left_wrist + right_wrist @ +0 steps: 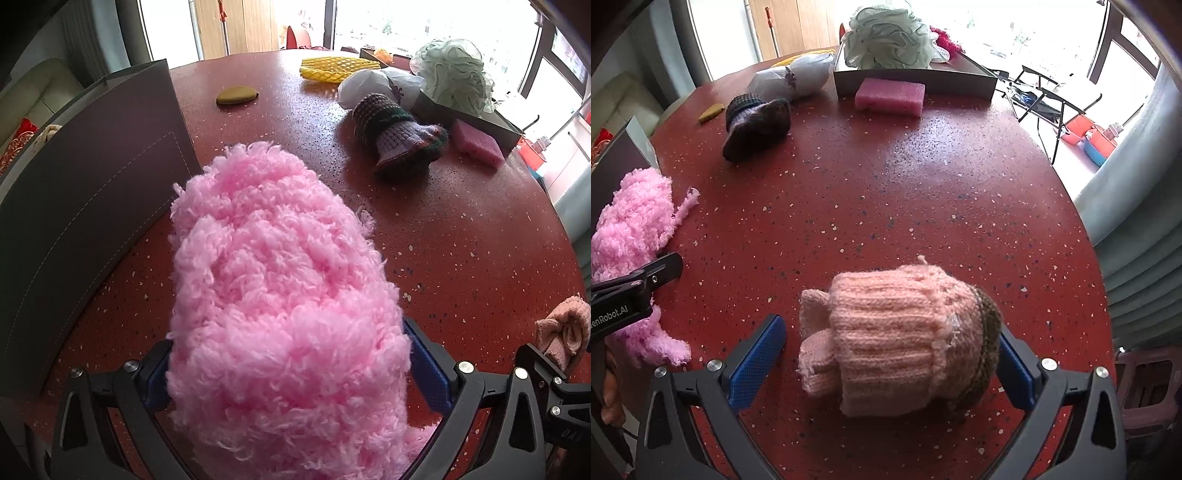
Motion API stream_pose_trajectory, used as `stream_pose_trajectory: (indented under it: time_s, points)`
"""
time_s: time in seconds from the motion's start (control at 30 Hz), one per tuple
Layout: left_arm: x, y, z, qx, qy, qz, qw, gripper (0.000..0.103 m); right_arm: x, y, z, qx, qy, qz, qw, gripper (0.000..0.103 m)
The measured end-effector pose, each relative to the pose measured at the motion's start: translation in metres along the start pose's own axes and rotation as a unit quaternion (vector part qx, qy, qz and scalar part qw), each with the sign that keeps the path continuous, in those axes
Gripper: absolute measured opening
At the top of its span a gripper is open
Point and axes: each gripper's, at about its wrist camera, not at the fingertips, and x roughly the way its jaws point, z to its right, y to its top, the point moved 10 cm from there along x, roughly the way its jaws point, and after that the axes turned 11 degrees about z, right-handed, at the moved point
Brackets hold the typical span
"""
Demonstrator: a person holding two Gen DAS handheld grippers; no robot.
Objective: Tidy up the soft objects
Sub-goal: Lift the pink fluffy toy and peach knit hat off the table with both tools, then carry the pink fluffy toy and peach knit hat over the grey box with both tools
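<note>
While spread wide on the red speckled desk: left gripper open around fluffy pink yarn bundle, right gripper open around peach knitted hat; farther back, dark knitted hat, pink sponge.

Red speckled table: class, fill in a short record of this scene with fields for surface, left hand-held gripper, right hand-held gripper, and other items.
surface: red speckled table
left hand-held gripper: open, around fluffy pink item
right hand-held gripper: open, around peach knitted piece
other items: pink sponge, dark knitted piece, green mesh pouf in grey box
</note>
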Motion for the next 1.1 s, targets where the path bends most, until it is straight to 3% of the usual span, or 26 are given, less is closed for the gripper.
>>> stream_pose_trajectory:
  time_s: [0.5, 0.57, 0.63, 0.7, 0.73, 0.77, 0.9, 1.1]
  points:
    - [-0.004, 0.002, 0.001, 0.005, -0.005, -0.027, 0.9996, 0.101, -0.002, 0.0, 0.001, -0.002, 0.001, -0.015, 1.0, 0.103]
    - [-0.003, 0.004, 0.001, 0.006, -0.006, -0.035, 0.9993, 0.085, -0.001, 0.0, 0.001, 0.001, 0.001, -0.028, 1.0, 0.103]
    - [-0.005, 0.006, 0.001, 0.009, -0.013, -0.032, 0.9994, 0.061, -0.002, 0.001, 0.002, 0.01, -0.005, -0.038, 0.999, 0.1]
    - [-0.009, 0.012, -0.001, 0.012, -0.02, -0.023, 0.9995, 0.053, -0.007, 0.003, 0.002, 0.017, -0.01, -0.031, 0.999, 0.087]
    - [-0.01, 0.013, -0.002, 0.01, -0.025, -0.024, 0.9993, 0.051, -0.01, 0.004, 0.002, 0.02, -0.012, -0.026, 0.999, 0.072]
    - [-0.012, 0.014, -0.003, 0.006, -0.035, -0.024, 0.9991, 0.051, -0.013, 0.004, 0.001, 0.025, -0.01, -0.026, 0.999, 0.068]
    - [-0.023, 0.014, -0.008, -0.013, -0.059, -0.017, 0.998, 0.051, -0.019, 0.0, -0.002, 0.034, -0.006, -0.027, 0.999, 0.063]
    - [-0.045, 0.013, -0.004, 0.019, -0.055, 0.015, 0.9982, 0.051, -0.03, -0.006, -0.009, 0.076, 0.02, -0.043, 0.996, 0.063]
